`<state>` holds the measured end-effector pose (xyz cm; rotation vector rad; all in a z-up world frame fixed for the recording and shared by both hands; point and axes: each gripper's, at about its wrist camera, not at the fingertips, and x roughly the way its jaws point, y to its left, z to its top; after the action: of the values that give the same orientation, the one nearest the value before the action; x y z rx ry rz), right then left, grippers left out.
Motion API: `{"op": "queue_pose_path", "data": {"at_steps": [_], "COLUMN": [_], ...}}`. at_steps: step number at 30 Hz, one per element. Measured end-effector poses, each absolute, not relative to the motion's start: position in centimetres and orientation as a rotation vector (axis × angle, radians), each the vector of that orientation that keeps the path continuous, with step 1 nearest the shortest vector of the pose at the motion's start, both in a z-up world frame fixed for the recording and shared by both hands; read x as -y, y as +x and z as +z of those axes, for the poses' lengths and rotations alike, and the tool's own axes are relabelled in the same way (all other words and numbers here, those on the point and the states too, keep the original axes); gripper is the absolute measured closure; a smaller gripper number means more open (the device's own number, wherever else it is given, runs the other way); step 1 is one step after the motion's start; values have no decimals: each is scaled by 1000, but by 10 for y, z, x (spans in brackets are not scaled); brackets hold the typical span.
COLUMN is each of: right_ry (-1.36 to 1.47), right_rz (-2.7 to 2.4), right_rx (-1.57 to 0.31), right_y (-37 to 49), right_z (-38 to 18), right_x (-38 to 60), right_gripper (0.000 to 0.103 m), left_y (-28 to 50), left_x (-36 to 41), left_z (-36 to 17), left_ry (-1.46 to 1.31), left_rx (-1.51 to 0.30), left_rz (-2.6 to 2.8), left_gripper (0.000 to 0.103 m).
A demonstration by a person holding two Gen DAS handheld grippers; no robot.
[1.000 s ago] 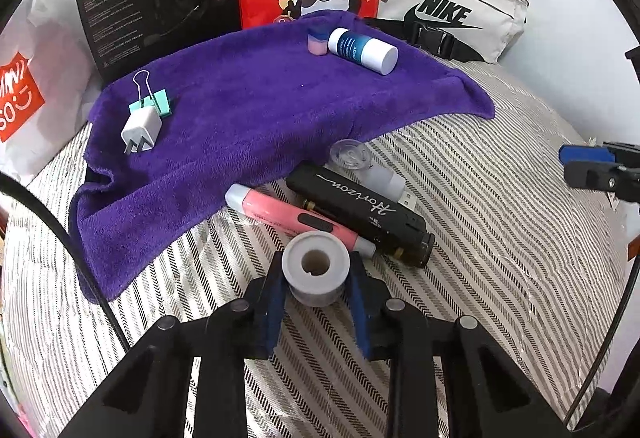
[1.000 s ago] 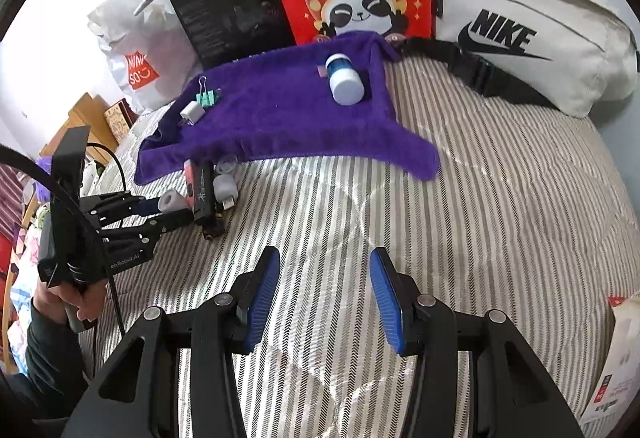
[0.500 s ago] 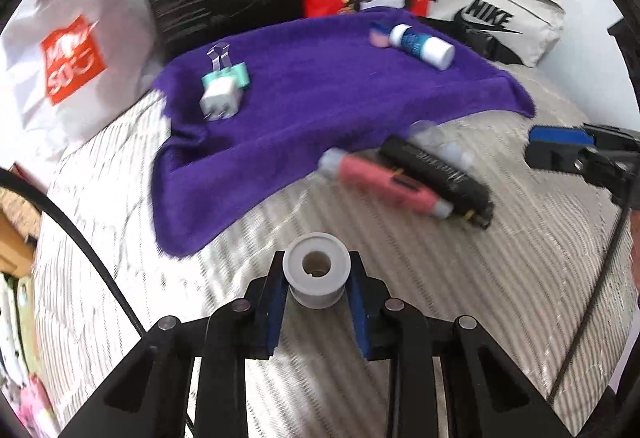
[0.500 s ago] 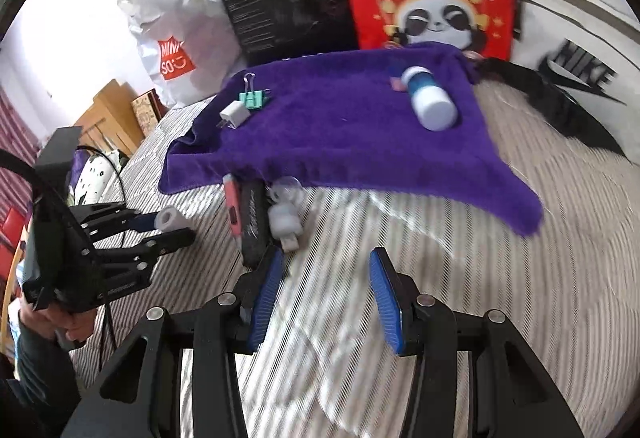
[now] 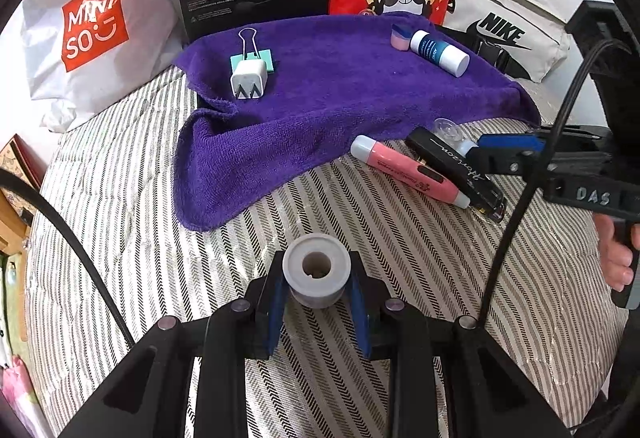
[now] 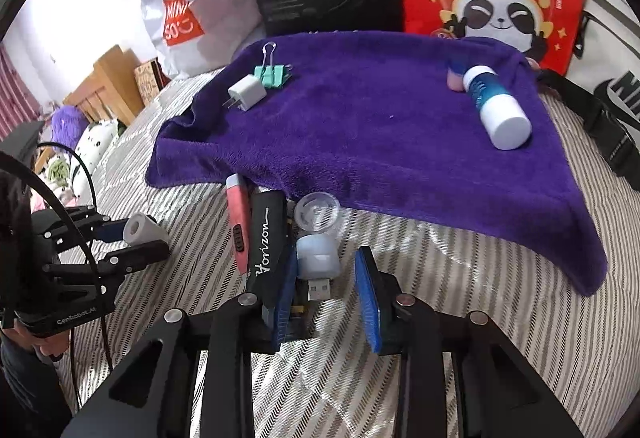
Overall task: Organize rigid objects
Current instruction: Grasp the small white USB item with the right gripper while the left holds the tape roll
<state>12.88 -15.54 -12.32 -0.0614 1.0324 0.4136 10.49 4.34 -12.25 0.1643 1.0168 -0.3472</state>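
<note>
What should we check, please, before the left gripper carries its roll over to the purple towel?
1. Left gripper shut on the grey roll: ok.
2. Roll lifted off the striped bedding: cannot tell.
3. Bare space on the purple towel between the white charger and the blue bottle: ok.
4. Right gripper open: ok.
5. Right gripper apart from the pink pen and black Horizon case: not ok, one finger is against the case.

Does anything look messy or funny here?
Yes. The pink pen, black case and little USB light lie jumbled off the purple towel, and the towel's front corner droops, rumpled.
</note>
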Motion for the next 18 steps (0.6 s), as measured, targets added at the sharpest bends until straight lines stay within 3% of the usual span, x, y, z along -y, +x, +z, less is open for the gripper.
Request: {"op": "queue_pose_path", "data": {"at_steps": [5, 18], "right_ry": [-145, -191], "right_rz": [386, 248], "right_rx": [-1007, -985], "right_y": [127, 104], "right_z": [-127, -124], "right_x": [144, 181], "right_gripper": [77, 78], "left_y": [104, 96], "left_x": [-47, -42], "left_z": [-122, -122], "left_ry": [149, 166], "left_rx": [-1012, -968], "left_rz": [-359, -301], "left_gripper": [75, 74]}}
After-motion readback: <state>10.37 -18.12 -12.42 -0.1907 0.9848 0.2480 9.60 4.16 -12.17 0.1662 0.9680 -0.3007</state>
